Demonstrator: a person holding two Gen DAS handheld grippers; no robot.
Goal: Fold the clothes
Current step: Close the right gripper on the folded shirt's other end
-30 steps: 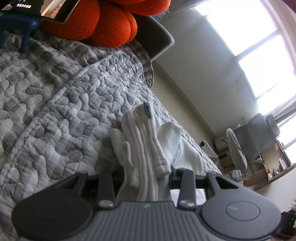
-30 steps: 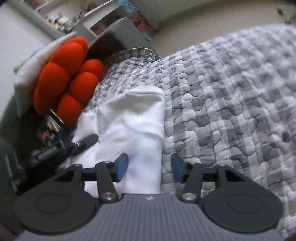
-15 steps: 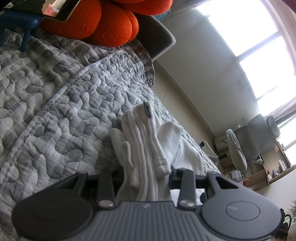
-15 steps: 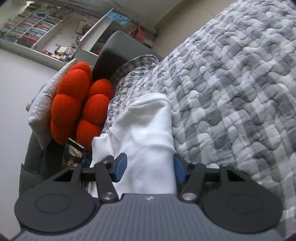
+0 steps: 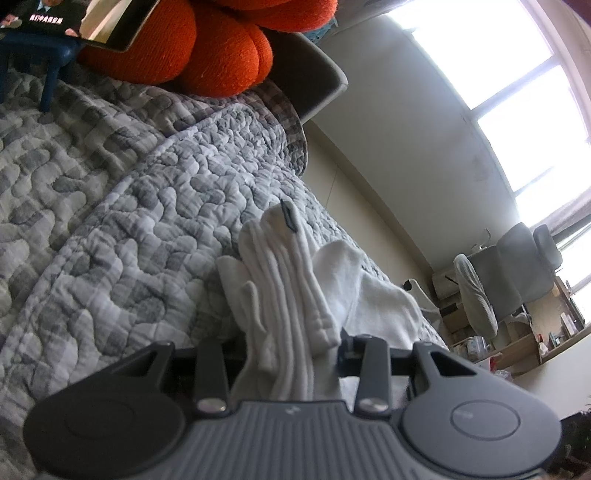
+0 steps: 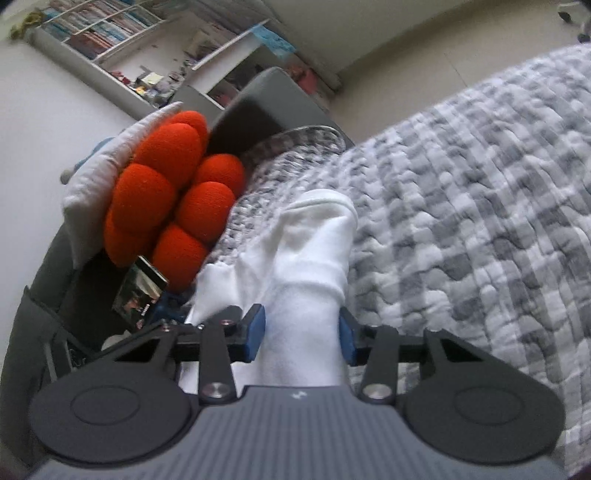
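Observation:
A white garment (image 5: 291,280) lies bunched on the grey quilted bedspread (image 5: 110,229). In the left wrist view my left gripper (image 5: 288,350) is shut on a ribbed, gathered edge of it, with the cloth filling the gap between the fingers. In the right wrist view my right gripper (image 6: 303,336) has its blue-padded fingers on either side of another part of the white garment (image 6: 314,258), closed against the cloth and lifting it off the bedspread (image 6: 461,221).
An orange knotted cushion (image 6: 170,192) and a grey headboard (image 6: 266,107) are at the bed's head, with a tablet on a blue stand (image 5: 55,22) nearby. An office chair (image 5: 517,266) and window are beyond the bed; bookshelves (image 6: 110,33) line the wall.
My right gripper has closed from open onto the white garment and raised it, tilting towards the cushion. My left gripper has stayed shut on the garment, almost still.

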